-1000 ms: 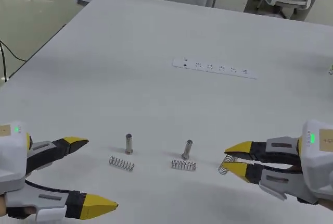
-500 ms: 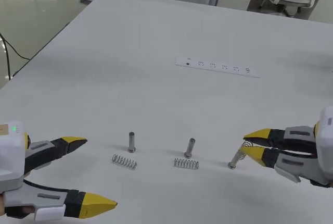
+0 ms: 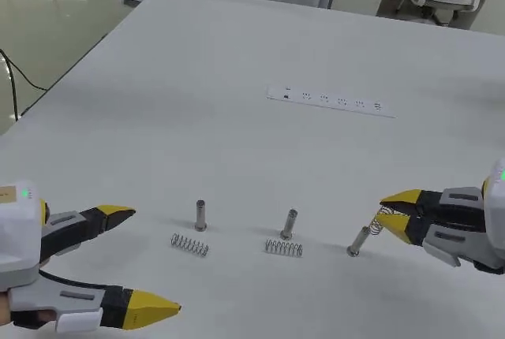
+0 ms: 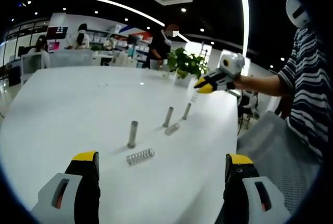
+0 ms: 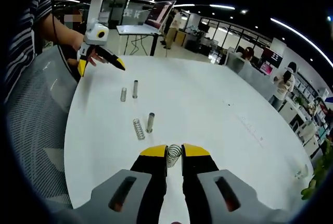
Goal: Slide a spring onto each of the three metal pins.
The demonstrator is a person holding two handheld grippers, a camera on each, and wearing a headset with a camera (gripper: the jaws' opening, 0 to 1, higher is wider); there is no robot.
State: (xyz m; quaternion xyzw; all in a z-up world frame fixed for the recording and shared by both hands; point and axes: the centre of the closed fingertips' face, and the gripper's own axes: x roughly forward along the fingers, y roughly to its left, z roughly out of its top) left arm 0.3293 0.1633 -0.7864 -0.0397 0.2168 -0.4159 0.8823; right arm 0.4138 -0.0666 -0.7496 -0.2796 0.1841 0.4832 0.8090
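Step in hand: the first spring, bound for the right pin. The right gripper (image 3: 387, 213) is clenched on the spring (image 3: 376, 225), held just beside the top of the leaning right pin (image 3: 358, 241); whether they touch cannot be told. The left gripper (image 3: 139, 260) hangs released at near left, and the left spring (image 3: 189, 244) and middle spring (image 3: 283, 248) lie on the table (image 3: 237, 79) beside the bare left pin (image 3: 200, 215) and middle pin (image 3: 289, 225). Next move, as judged: align the spring's bore with the leaning pin and slide it down.

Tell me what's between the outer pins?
In the head view, the middle pin stands between the left pin and right pin, a spring lying beside it.
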